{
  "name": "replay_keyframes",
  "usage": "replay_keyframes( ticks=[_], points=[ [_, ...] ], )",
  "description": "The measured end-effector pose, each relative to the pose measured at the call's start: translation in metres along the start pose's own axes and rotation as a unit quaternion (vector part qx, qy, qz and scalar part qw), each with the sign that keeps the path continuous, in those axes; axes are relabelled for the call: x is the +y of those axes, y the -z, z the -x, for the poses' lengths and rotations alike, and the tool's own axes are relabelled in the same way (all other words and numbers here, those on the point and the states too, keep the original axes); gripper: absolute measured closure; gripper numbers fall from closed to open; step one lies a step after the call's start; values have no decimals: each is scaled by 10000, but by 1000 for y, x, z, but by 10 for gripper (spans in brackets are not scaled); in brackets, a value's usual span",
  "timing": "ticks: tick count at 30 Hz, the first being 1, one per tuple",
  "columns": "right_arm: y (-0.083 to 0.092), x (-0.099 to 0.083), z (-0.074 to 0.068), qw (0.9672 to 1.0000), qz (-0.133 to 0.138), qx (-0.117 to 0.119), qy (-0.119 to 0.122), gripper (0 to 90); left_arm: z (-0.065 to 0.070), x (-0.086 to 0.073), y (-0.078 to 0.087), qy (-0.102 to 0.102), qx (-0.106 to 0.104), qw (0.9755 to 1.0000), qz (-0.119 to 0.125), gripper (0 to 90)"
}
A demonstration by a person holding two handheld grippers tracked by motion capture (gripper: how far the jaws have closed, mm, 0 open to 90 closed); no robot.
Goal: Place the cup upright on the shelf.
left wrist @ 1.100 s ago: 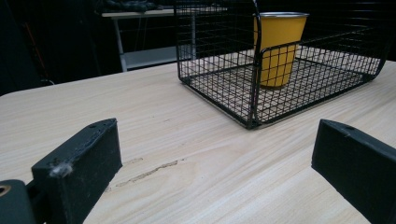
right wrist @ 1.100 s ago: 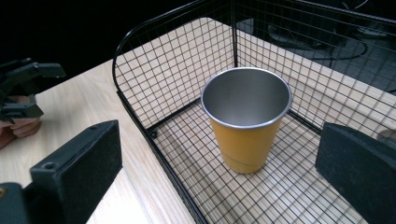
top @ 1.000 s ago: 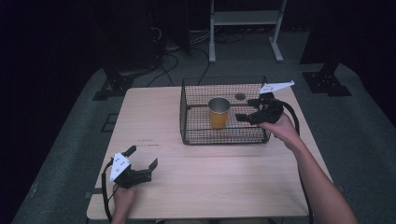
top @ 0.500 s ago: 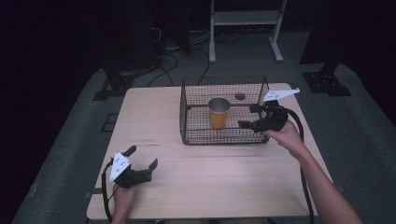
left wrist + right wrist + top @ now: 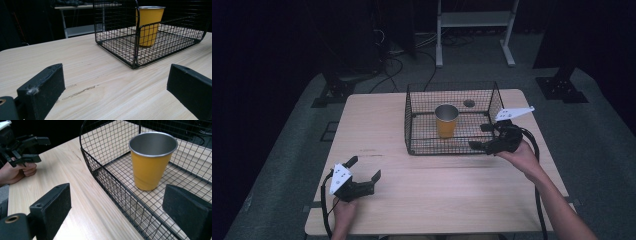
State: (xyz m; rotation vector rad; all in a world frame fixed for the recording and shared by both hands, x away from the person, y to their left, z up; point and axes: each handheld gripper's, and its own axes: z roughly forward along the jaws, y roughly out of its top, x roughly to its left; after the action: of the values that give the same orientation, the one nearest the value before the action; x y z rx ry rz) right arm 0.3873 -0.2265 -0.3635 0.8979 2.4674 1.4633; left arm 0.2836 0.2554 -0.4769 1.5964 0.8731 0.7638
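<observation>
A yellow cup (image 5: 446,121) with a bare metal inside stands upright in a black wire basket (image 5: 412,125) on the far half of the wooden table (image 5: 437,200). My right gripper (image 5: 478,136) is open at the basket's near right corner. In the right gripper view one jaw hangs over the table outside the basket's wall (image 5: 100,167), the other over its floor, near the cup (image 5: 151,160). My left gripper (image 5: 365,167) is open and low over the near left of the table, with nothing between its jaws. It faces the basket (image 5: 117,47) and cup (image 5: 149,25) from a distance.
A small dark round spot (image 5: 469,103) lies behind the cup near the basket's far side. Beyond the table stand a white-legged frame (image 5: 472,20) and cables (image 5: 412,55) on the dark floor. Bare wood stretches between the two grippers.
My right gripper has drawn back from over the basket's right side toward its near right corner, still open. The left gripper and the cup have not moved.
</observation>
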Motion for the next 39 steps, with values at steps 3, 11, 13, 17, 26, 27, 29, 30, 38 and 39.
replay_keyframes(
  ticks=[3,11,13,17,26,27,29,30,38,39],
  points=[
    [1,-5,-1,10000,21,6,-50,77,0,0,0,-3,-1,10000,-1,8],
    [-1,-18,-7,9999,37,75,-94,78,0,0,0,-4,-3,10000,-3,8],
    [-2,-20,-9,10000,-1,69,-72,78,0,0,0,-2,-3,10000,-2,8],
    [-6,-26,-14,9999,-45,114,-75,78,0,0,0,-15,-6,10000,-10,8],
    [-12,-37,-26,9998,-167,116,-25,79,0,0,0,-20,-3,10000,-17,8],
    [-12,-39,-29,9998,-172,75,-19,79,0,0,0,-22,-1,10000,-6,8],
    [-12,-42,-32,9998,-152,112,-36,79,1,0,0,-26,-5,10000,0,8],
    [-12,-43,-34,9998,-150,112,-32,79,1,0,0,-29,-8,10000,1,8],
    [-15,-57,-48,9998,-154,129,-71,80,1,0,0,-27,-7,10000,7,8],
    [-16,-60,-50,9998,-116,132,-69,80,1,0,0,-27,-9,10000,7,8]
  ],
)
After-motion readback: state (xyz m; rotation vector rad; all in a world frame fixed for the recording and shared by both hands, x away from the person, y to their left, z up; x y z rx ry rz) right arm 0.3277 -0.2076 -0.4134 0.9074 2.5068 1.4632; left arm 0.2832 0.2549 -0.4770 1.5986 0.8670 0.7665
